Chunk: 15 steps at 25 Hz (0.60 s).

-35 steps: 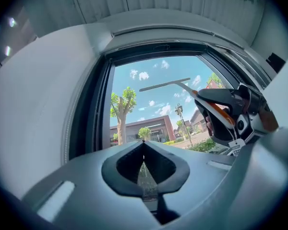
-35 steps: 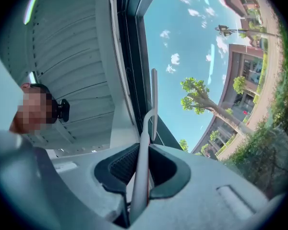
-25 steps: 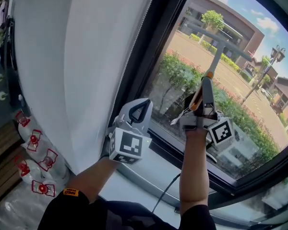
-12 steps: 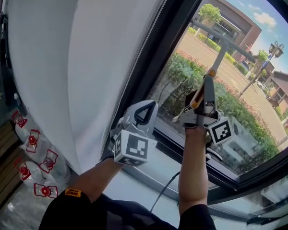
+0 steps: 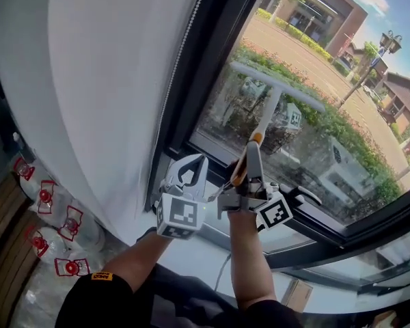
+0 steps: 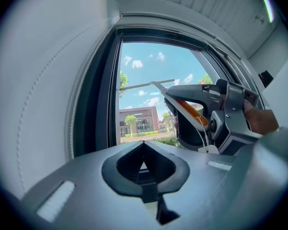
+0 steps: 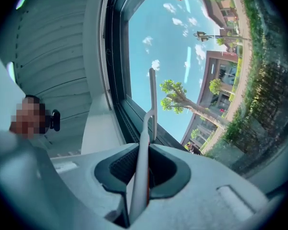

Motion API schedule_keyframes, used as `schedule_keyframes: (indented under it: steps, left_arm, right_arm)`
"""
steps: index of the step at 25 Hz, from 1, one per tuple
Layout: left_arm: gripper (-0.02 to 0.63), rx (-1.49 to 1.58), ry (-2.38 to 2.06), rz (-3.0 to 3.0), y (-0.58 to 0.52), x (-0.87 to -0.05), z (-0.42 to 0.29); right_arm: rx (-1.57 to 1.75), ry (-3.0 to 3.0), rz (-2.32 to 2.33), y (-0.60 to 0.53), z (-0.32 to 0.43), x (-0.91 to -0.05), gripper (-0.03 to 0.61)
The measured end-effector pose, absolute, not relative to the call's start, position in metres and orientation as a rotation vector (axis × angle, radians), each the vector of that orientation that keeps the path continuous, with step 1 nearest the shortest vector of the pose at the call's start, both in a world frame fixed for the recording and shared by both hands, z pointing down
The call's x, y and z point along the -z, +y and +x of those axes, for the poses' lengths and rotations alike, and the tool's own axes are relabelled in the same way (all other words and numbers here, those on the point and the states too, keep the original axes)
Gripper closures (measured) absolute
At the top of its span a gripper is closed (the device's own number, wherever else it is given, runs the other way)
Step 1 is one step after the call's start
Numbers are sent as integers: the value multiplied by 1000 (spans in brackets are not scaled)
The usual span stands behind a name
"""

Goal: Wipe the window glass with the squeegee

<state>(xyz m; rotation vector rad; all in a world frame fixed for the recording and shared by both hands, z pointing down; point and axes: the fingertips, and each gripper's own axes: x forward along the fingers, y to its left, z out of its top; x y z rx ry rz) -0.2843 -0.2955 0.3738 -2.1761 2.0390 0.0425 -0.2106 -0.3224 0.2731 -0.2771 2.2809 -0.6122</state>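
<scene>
Squeegee (image 5: 267, 115): blade lies across the lower part of the window glass (image 5: 328, 142); whether its rubber edge touches the pane cannot be made out. The handle's lower end is hidden inside the right tool (image 5: 249, 178), whose jaws are clamped tight on it. Left tool (image 5: 189, 176): jaws together, nothing between them, just off the glass's lower left corner, by the dark frame (image 5: 212, 60). White blind (image 5: 102, 80) left of the glass, top cut off. Orange sleeve tag (image 5: 101, 275) and red-printed bags (image 5: 51, 203), well left of the glass: print too small to read.
</scene>
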Motion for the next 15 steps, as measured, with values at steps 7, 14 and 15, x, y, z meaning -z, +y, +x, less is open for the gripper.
schedule_keyframes:
  steps: [7, 14, 15]
  left_arm:
    - [600, 9, 2046, -2238, -295, -403, -273]
    - [600, -6, 2075, -2219, -294, -401, -278]
    - [598, -11, 2076, -2214, -294, -399, -278]
  right_arm:
    - [687, 2297, -341, -319, -209, -317, 532]
    - [685, 2315, -352, -317, -206, -320, 532]
    - [681, 2320, -354, -317, -205, -320, 532]
